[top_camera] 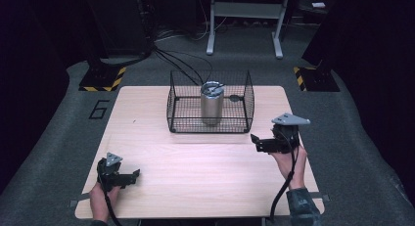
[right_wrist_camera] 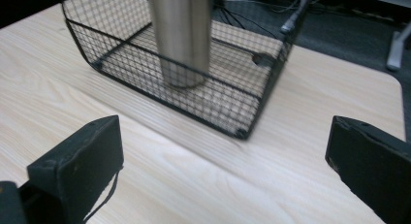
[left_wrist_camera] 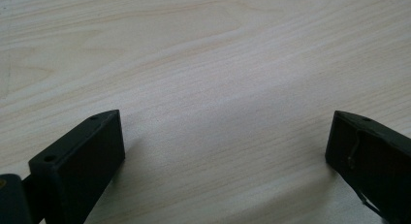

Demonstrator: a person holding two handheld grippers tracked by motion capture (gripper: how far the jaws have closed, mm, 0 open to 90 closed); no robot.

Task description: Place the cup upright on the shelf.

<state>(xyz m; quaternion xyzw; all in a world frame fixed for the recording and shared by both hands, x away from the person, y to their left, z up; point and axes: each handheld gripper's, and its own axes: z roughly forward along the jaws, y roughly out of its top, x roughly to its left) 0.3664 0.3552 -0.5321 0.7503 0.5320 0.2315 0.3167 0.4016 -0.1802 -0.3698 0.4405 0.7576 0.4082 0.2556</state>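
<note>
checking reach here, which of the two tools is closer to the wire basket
The right tool: it sits just off the wire basket's near right corner, jaws open toward it. The left tool rests low at the table's near left.

Lab or test bay: dark walls, grey carpet, hazard-striped stand bases (top_camera: 103,79), loose cables (top_camera: 181,59), numbered floor marking (top_camera: 99,109), lone wooden counter (top_camera: 195,177).

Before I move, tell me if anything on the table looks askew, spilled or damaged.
Nothing stands out. The steel cup stands upright inside the wire basket, which sits flat on the table. No spill shows. Both grippers, left and right, are open and apart from the basket.
</note>
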